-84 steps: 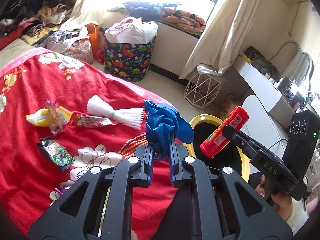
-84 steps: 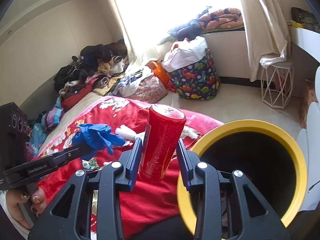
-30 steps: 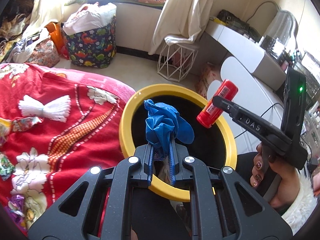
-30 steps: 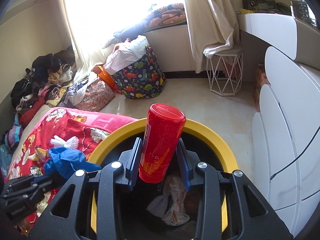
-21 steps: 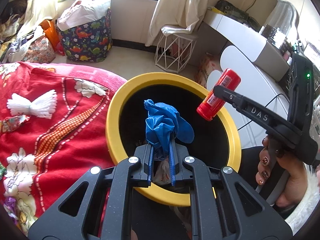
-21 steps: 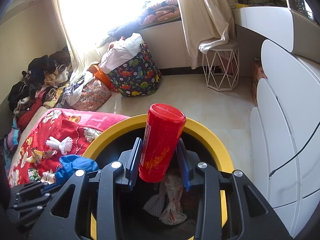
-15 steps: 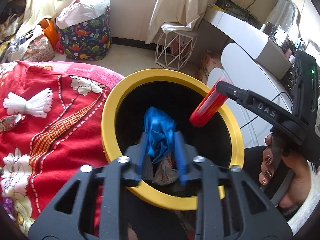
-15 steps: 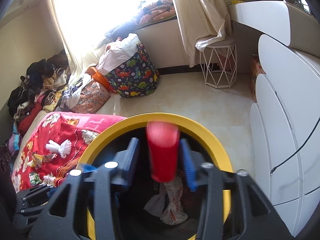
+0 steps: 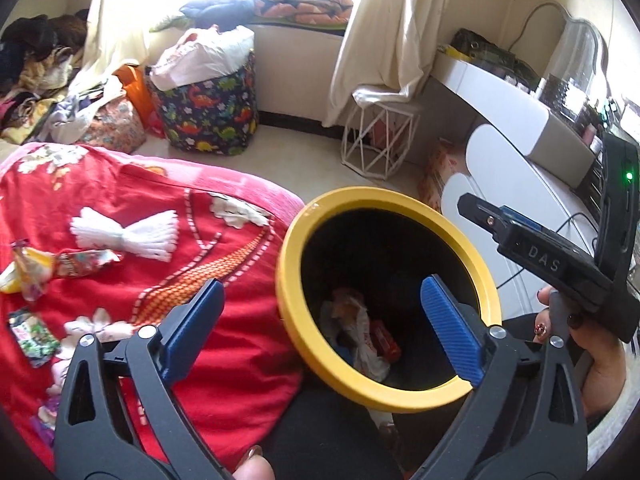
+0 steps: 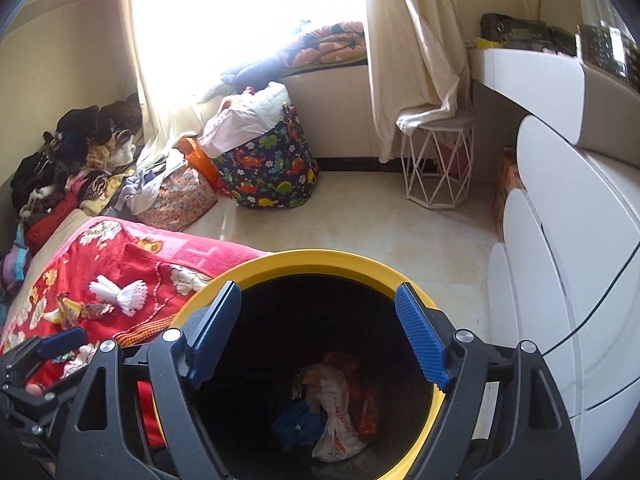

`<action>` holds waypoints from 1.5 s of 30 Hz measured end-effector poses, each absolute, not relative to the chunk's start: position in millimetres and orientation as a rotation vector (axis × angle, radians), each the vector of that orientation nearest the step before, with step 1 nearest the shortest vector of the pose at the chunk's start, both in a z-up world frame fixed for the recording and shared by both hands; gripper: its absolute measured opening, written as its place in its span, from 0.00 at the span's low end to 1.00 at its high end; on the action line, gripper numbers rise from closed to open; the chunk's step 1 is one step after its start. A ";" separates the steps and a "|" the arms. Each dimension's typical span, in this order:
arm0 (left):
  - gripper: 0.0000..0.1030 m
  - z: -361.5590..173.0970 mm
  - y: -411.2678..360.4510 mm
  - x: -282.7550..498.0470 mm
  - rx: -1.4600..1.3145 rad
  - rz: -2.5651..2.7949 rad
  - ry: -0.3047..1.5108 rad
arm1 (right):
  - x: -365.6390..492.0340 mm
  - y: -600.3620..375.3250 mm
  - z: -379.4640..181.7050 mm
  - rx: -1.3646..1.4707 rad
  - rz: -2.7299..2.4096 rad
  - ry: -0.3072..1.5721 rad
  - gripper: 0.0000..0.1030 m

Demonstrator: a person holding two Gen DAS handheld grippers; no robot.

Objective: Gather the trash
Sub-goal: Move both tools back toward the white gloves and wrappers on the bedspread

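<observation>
Tongs both just opened wide, nothing between: my left tongs [image 9: 320,308], right tongs [image 10: 318,334]. Wrappers [image 9: 60,264] on bed [image 9: 120,184] beside bin [image 9: 384,200]; light, crinkly, slippery. Pinch twisted end.

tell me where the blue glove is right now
In the right wrist view the blue glove lies at the bottom of the yellow-rimmed bin, left of a crumpled white wrapper.
</observation>
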State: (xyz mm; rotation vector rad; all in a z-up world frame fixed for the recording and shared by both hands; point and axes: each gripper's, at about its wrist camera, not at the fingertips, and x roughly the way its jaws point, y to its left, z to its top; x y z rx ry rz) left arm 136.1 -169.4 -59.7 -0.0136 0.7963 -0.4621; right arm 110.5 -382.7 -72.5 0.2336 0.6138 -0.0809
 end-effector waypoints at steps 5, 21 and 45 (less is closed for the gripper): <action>0.89 -50.6 -152.7 132.2 -0.026 -0.423 0.771 | 106.0 -362.2 -60.8 0.178 -0.060 0.587 0.79; 0.89 -28.2 -86.3 128.1 -0.079 -0.276 0.690 | 100.9 -311.0 -44.0 0.133 0.041 0.566 0.81; 0.89 -28.7 68.5 123.5 -0.194 0.092 0.633 | 138.9 -179.0 -44.1 0.023 0.303 0.612 0.83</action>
